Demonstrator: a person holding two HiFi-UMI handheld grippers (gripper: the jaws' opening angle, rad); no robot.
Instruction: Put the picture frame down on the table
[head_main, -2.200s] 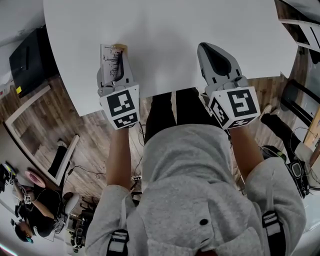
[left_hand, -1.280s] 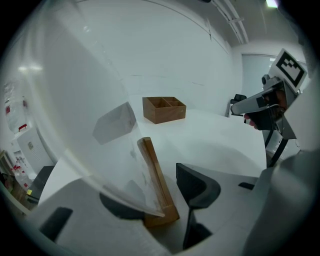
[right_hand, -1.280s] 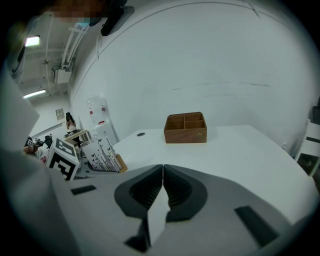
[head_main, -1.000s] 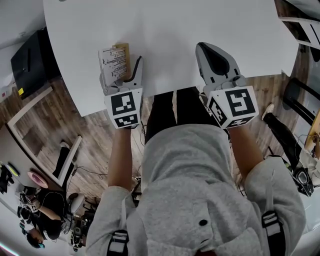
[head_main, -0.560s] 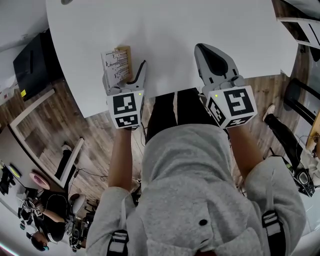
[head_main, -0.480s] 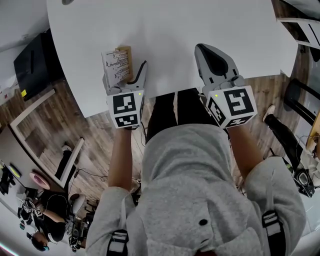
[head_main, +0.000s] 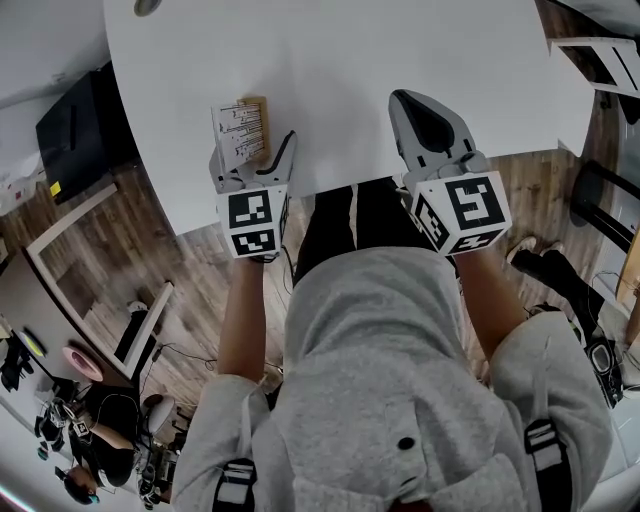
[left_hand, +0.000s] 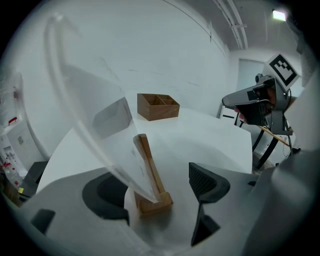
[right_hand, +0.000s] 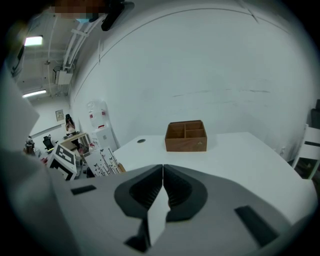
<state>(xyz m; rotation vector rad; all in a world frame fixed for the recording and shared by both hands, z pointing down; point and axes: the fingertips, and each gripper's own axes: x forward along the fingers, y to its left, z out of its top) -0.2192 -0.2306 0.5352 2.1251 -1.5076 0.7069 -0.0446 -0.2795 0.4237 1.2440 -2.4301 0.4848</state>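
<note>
Picture frame (left_hand: 148, 172) standing on the counter (head_main: 400, 50), no longer gripped.
My left gripper (left_hand: 160, 187) has its fingers spread around it, so its wooden base bears the weight near the counter's edge. My right gripper (right_hand: 163, 172) idles alongside, fingers pressed together, empty.
</note>
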